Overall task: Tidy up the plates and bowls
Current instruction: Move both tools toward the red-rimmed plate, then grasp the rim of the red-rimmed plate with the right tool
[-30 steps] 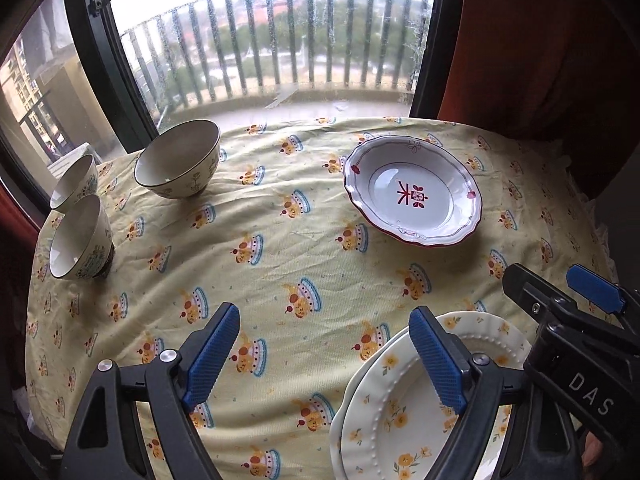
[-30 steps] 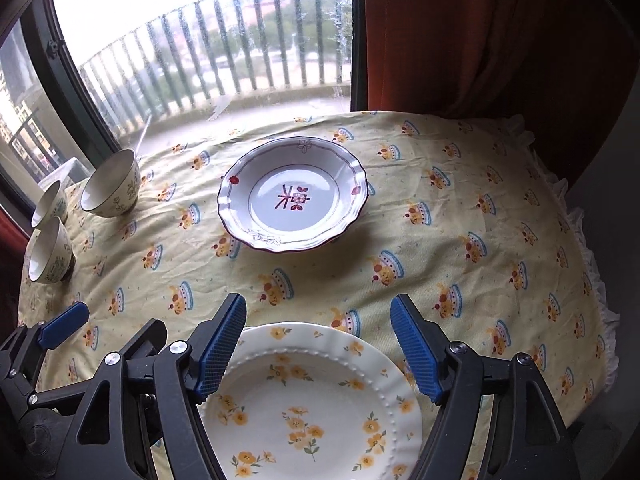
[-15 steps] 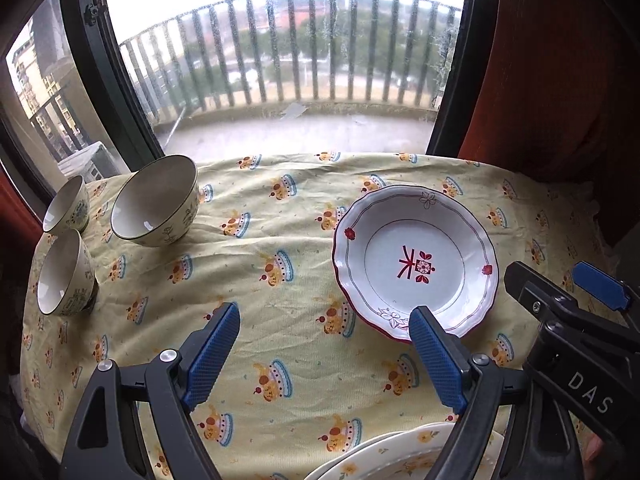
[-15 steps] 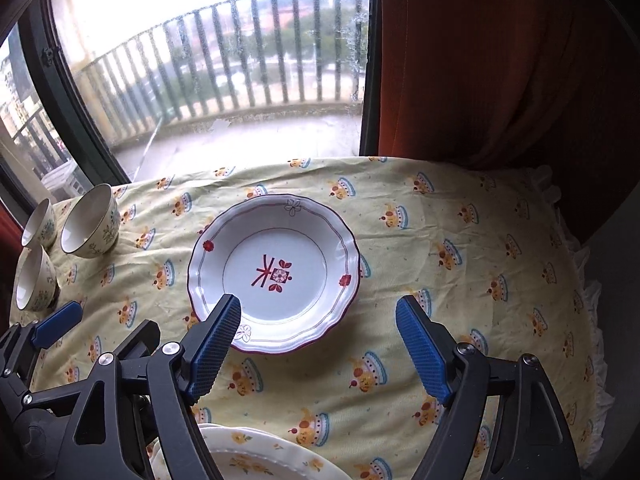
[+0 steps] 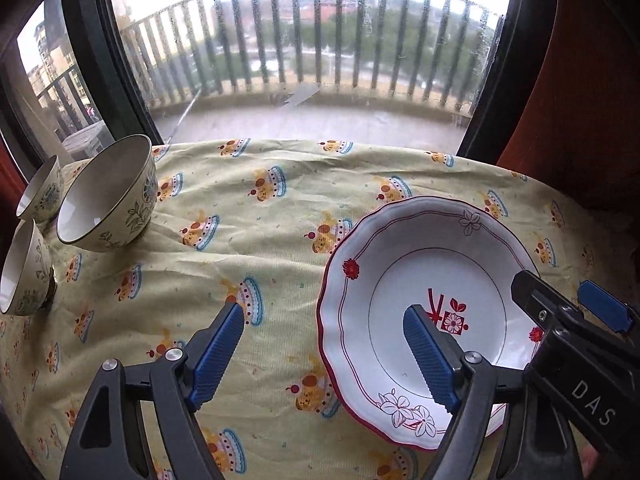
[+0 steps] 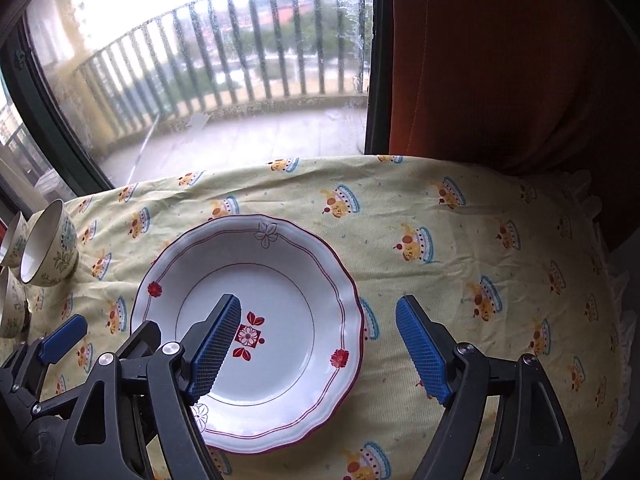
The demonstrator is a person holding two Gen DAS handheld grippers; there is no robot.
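A white scalloped plate with a red rim and red flower marks point(image 5: 424, 280) point(image 6: 280, 280) lies on the yellow patterned tablecloth point(image 5: 260, 240). My left gripper point(image 5: 326, 354) is open and straddles the plate's left rim. My right gripper point(image 6: 318, 346) is open and straddles the plate's right rim. Both hover just above it and hold nothing. A large floral bowl point(image 5: 108, 200) point(image 6: 48, 248) stands at the far left, with two smaller bowls point(image 5: 24, 276) point(image 5: 42, 190) beside it.
The table's far edge meets a window with a balcony railing point(image 5: 320, 60). A dark red curtain point(image 6: 500, 60) hangs at the right. The frilled cloth edge point(image 6: 612, 280) drops off at the right side.
Both grippers moved forward across the table. The yellow-flower plate dropped out of view below, and the red-rimmed plate now lies between the fingers of both grippers.
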